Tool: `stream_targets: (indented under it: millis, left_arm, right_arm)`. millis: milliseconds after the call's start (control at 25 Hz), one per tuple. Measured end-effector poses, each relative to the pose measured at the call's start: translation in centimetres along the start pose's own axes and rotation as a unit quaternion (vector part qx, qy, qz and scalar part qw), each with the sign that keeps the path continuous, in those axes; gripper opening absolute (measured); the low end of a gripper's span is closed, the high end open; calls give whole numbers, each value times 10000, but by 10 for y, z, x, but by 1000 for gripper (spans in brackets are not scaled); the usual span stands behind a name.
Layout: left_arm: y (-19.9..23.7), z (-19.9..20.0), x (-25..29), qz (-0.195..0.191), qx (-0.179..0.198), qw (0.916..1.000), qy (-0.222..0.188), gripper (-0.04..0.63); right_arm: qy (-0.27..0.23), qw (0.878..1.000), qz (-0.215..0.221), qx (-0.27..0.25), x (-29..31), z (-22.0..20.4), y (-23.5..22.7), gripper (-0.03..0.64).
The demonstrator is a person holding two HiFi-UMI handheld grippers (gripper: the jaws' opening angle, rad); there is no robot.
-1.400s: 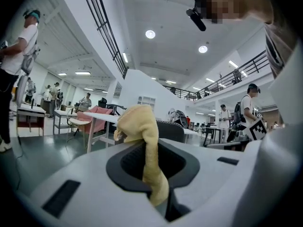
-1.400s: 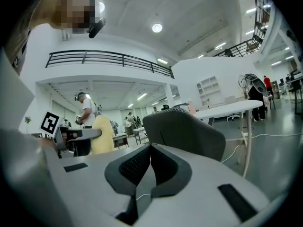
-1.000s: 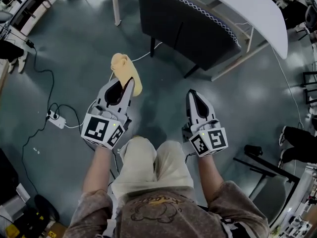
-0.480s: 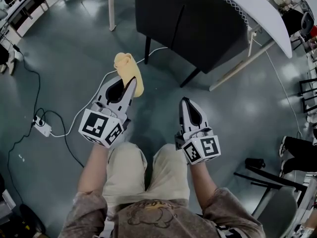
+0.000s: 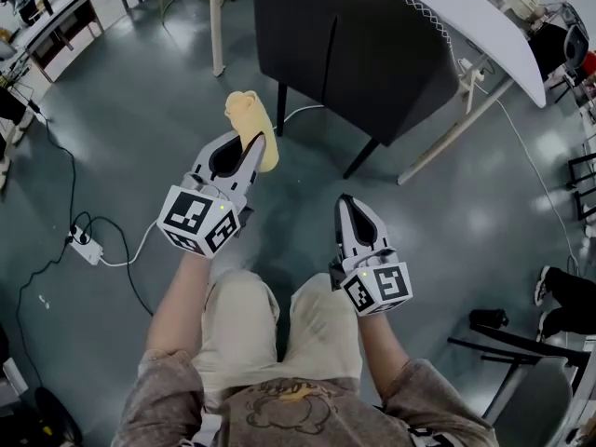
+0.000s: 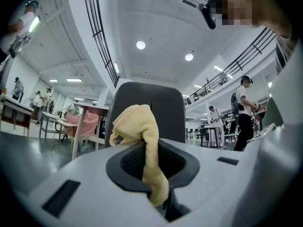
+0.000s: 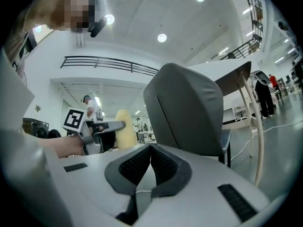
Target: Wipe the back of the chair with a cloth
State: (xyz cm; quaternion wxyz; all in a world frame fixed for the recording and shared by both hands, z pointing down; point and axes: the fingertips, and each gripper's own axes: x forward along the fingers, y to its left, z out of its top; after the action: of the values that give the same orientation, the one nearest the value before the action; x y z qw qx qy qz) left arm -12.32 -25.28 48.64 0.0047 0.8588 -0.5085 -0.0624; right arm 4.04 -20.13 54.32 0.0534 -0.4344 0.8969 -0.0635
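Behind chair back, seat mostly hidden

There is one dark chair, one yellow cloth and one white table. Two grippers show: the left gripper and the right gripper. One power strip lies on the floor, and the distant people number perhaps five, too small to count surely.

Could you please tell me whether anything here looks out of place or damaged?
Nothing stands out: the chair stands upright, the cloth is pinched in the left claw, and the right claw is shut and empty. Only a power strip lies loose on the floor.
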Motion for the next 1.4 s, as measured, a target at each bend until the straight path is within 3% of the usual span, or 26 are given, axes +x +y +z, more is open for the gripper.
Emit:
stream_targets:
  millis: [280,800,1160,1400]
  left_arm:
    - [52,45,46,208,75,9992,-329,52]
    - [128,100,129,684,126,9968,-386,52]
    - [123,105,139,628,121,9970,-424,52]
    - [87,105,142,366,185,9983,-422,52]
  right_arm:
    - [45,10000,35,-59,-1,-5,0,25]
    - [97,9999,-53,-75,-9,-13,-2,25]
    - [73,9999,-74,-126,-23,-13,0,25]
    - [61,9999,-131,-80,-36,-13,0,25]
